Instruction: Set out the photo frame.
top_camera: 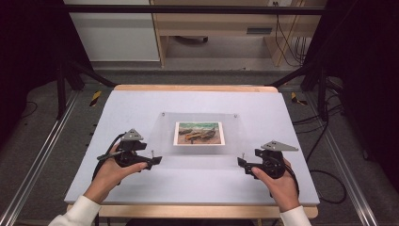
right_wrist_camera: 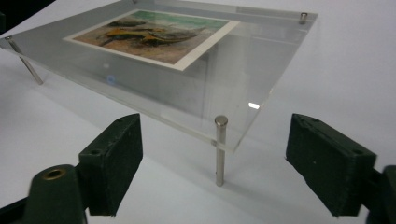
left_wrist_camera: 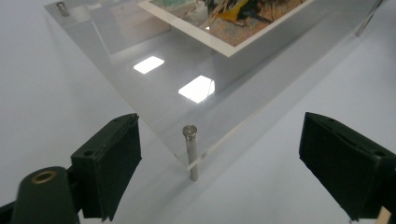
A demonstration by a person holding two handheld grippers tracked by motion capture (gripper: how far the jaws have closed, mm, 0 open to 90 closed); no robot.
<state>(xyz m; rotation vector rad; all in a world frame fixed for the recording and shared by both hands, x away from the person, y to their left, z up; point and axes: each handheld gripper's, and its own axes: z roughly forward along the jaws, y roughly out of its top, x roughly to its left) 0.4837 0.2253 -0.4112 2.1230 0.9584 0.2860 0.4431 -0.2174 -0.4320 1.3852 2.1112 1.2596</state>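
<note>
The clear acrylic frame (top_camera: 200, 134) stands on four metal pins at the centre of the grey table (top_camera: 141, 188), with a picture print (top_camera: 199, 133) inside it. The left gripper (top_camera: 155, 160) sits at the frame's near-left corner, jaws spread, its corner pin (left_wrist_camera: 190, 151) between them (untouched). The right gripper (top_camera: 241, 162) sits at the frame's near-right corner, jaws spread either side of that pin (right_wrist_camera: 220, 149), not pressing it.
</note>
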